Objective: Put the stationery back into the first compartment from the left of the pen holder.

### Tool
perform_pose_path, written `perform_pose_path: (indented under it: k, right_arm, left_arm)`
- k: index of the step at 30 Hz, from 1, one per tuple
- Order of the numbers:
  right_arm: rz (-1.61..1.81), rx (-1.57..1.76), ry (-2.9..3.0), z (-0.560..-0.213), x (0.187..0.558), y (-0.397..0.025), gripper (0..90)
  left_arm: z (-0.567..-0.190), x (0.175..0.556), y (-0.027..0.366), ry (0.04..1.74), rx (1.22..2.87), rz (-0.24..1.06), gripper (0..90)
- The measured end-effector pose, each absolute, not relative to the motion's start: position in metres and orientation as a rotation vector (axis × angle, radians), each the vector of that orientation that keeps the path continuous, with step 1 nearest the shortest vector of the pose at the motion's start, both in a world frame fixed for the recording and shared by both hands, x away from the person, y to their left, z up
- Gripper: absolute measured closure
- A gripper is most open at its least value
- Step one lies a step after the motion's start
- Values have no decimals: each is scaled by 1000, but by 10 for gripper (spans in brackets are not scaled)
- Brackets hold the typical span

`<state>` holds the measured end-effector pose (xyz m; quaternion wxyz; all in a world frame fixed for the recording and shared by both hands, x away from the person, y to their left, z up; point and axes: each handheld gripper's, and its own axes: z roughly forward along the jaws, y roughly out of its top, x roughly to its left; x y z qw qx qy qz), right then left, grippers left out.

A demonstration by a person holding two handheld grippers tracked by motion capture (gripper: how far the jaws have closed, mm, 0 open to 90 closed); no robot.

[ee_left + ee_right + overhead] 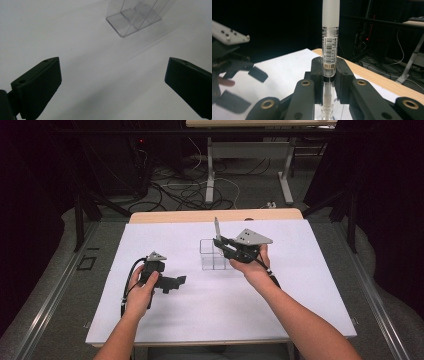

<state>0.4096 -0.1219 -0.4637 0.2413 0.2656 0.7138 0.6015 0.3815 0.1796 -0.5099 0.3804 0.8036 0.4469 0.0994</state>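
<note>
A pen (pixel 329 47) with a clear barrel, a barcode label and a frosted white cap stands upright, and my right gripper (pixel 329 72) is shut on its barrel. From above, that pen (pixel 218 227) rises over the clear divided box (pixel 212 255), with the right gripper (pixel 220 243) at the box's top. Whether the pen's lower end is inside a compartment cannot be told. My left gripper (pixel 175 282) rests low over the white sheet to the left of the box, open and holding nothing. In its own view the left gripper (pixel 112 75) faces the clear box (pixel 135 18) from a distance.
A white sheet (pixel 150 320) covers most of the wooden table (pixel 170 216). Beyond the far edge lie floor cables (pixel 185 192) and the legs of another table (pixel 210 170). The left gripper (pixel 244 87) appears at the left of the right gripper view.
</note>
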Motion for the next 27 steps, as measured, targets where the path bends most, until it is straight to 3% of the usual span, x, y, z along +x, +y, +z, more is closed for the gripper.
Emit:
perform_pose_path:
  k: [12,27]
  right_arm:
    - [1632,773,1955,-455,426,-100,790]
    - [1591,877,1963,-468,441,-81,790]
  left_arm:
    - [-510,382,182,1145,2047,260,8]
    - [-511,383,184,1146,2034,262,8]
